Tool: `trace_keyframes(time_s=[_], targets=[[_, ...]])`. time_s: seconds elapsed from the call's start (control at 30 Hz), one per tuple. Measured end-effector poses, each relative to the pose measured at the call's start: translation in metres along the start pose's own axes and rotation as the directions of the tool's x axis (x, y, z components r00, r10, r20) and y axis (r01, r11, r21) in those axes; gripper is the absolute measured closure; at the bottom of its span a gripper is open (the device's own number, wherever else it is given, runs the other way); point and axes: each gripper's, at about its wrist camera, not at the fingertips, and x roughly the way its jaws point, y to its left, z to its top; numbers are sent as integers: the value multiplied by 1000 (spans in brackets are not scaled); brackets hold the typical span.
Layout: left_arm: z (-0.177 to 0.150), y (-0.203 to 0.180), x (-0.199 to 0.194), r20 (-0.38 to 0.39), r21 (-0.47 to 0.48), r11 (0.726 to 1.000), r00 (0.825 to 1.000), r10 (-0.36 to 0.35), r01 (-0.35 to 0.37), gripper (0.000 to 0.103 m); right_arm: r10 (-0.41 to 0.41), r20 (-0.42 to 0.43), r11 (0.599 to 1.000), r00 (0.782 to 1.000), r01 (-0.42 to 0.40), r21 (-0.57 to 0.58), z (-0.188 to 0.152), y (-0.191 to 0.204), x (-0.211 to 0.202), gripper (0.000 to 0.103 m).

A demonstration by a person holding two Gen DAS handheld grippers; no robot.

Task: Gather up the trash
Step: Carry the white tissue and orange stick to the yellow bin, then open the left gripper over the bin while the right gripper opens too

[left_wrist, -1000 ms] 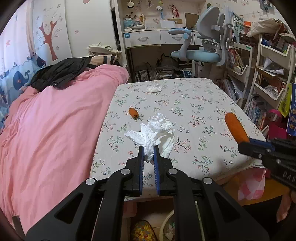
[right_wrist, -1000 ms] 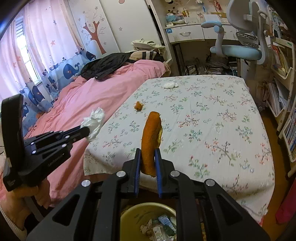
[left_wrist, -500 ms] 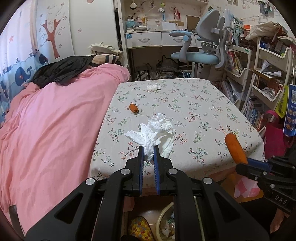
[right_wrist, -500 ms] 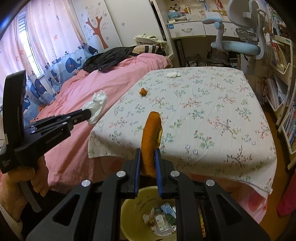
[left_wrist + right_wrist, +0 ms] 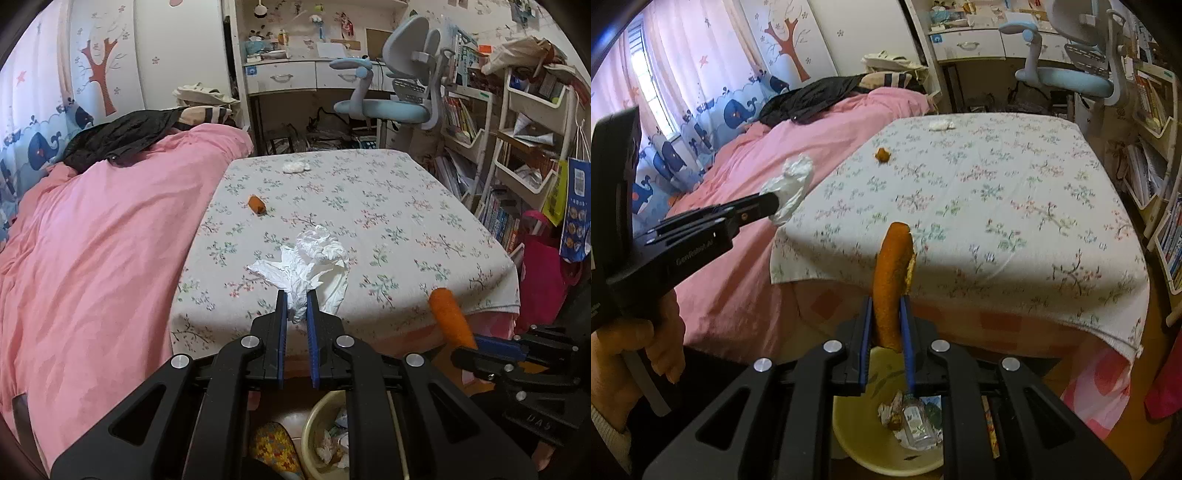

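Note:
My left gripper point(image 5: 295, 301) is shut on a crumpled white tissue point(image 5: 314, 258), held in the air just off the near edge of the flowered table point(image 5: 369, 206). My right gripper point(image 5: 886, 306) is shut on a long orange peel point(image 5: 892, 269) that stands up between its fingers, above a yellow trash bin point(image 5: 857, 432) on the floor holding wrappers and a small bottle. From the right wrist view the left gripper point(image 5: 772, 201) and its tissue point(image 5: 792, 181) hang at left. A small orange scrap point(image 5: 256, 204) and a white tissue wad point(image 5: 295, 167) lie on the table.
A pink-covered bed point(image 5: 92, 240) runs along the table's left side, with dark clothing point(image 5: 118, 138) at its head. A blue desk chair point(image 5: 391, 96) and desk stand behind the table, bookshelves point(image 5: 517, 147) at right. A patterned slipper point(image 5: 273, 450) lies beside the bin point(image 5: 317, 428).
Both grippers have drawn back from over the table toward its near edge and sunk a little. The bin has come further into view beneath them. Both grips are unchanged.

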Motion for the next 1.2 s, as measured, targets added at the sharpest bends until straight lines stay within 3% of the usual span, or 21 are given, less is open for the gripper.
trace_keyframes(time_s=[0.47, 0.83, 1.2], targets=[[-23, -11, -6, -19, 2, 1000, 1000, -12, 12, 94, 4, -111, 1000, 994, -4, 4, -32, 5, 8, 87], [-37, -22, -7, -44, 31, 999, 999, -24, 25, 94, 3, -232, 999, 973, 8, 46, -52, -3, 21, 86], [-61, -42, -7, -113, 82, 993, 991, -76, 85, 94, -49, -184, 991, 982, 70, 112, -48, -23, 4, 70]])
